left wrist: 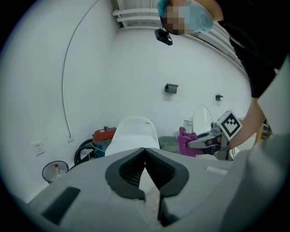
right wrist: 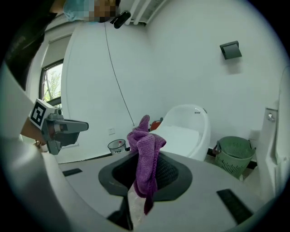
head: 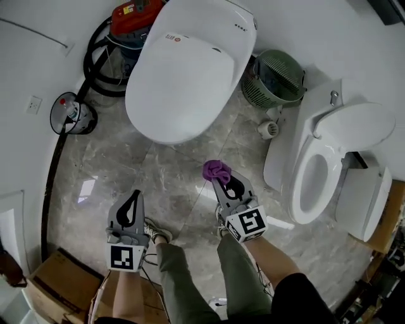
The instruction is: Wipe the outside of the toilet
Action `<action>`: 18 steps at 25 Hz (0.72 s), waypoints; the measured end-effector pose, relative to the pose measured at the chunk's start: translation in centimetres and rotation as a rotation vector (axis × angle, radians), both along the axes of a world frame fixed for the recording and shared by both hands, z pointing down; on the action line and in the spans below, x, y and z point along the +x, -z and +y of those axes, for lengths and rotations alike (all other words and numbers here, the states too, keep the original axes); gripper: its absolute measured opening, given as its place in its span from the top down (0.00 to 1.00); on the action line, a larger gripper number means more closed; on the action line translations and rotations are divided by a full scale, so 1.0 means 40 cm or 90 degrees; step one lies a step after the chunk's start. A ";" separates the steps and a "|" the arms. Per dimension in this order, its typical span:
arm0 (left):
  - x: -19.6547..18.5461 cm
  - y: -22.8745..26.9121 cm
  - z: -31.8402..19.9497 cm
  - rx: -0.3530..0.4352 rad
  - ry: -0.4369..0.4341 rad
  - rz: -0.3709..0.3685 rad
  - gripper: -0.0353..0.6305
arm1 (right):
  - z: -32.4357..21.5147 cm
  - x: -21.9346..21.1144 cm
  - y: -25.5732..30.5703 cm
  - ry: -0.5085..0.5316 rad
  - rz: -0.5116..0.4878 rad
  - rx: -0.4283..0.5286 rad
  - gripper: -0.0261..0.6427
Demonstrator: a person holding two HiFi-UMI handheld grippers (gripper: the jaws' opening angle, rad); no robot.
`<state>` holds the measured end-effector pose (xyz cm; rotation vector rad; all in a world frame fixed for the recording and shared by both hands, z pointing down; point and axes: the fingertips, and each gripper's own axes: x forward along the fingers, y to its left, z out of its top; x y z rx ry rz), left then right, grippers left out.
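Cloth gripped, wiping not yet begun; both grippers hang over open floor.
Right hand-held gripper (head: 221, 181) pinches a purple cloth (head: 216, 169), wad bunched past the tips, likely so the free end does the wiping. Left hand-held gripper (head: 133, 199) is pressed together, empty, at 7 o'clock, clear of the work. Closed-lid toilet (head: 190, 69) at 12 o'clock, well apart from the cloth; a second toilet, lid raised (head: 310, 171), at 3 o'clock. Bare marble floor (head: 120, 158) gives approach room; green basket (head: 275, 79) and red vacuum (head: 133, 16) crowd the rear flanks.
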<state>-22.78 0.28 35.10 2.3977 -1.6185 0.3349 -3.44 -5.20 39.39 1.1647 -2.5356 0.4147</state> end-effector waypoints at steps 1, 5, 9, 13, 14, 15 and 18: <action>0.005 0.029 0.001 0.003 0.004 0.000 0.94 | -0.001 0.003 0.035 0.000 -0.002 0.006 0.84; 0.029 0.137 0.008 0.016 0.020 0.006 0.94 | -0.004 0.023 0.161 -0.013 -0.019 0.016 0.84; 0.059 0.227 0.045 0.014 0.033 0.008 0.94 | 0.020 0.055 0.272 -0.025 -0.024 0.012 0.84; 0.084 0.306 0.077 0.007 0.044 0.006 0.94 | 0.029 0.082 0.378 -0.025 -0.029 0.015 0.84; 0.090 0.327 0.085 0.006 0.044 0.005 0.94 | 0.032 0.088 0.404 -0.024 -0.033 0.018 0.84; 0.096 0.349 0.094 0.005 0.046 0.005 0.94 | 0.034 0.094 0.432 -0.022 -0.038 0.021 0.84; 0.109 0.427 0.109 0.011 0.057 0.001 0.94 | 0.030 0.106 0.525 -0.007 -0.051 0.044 0.84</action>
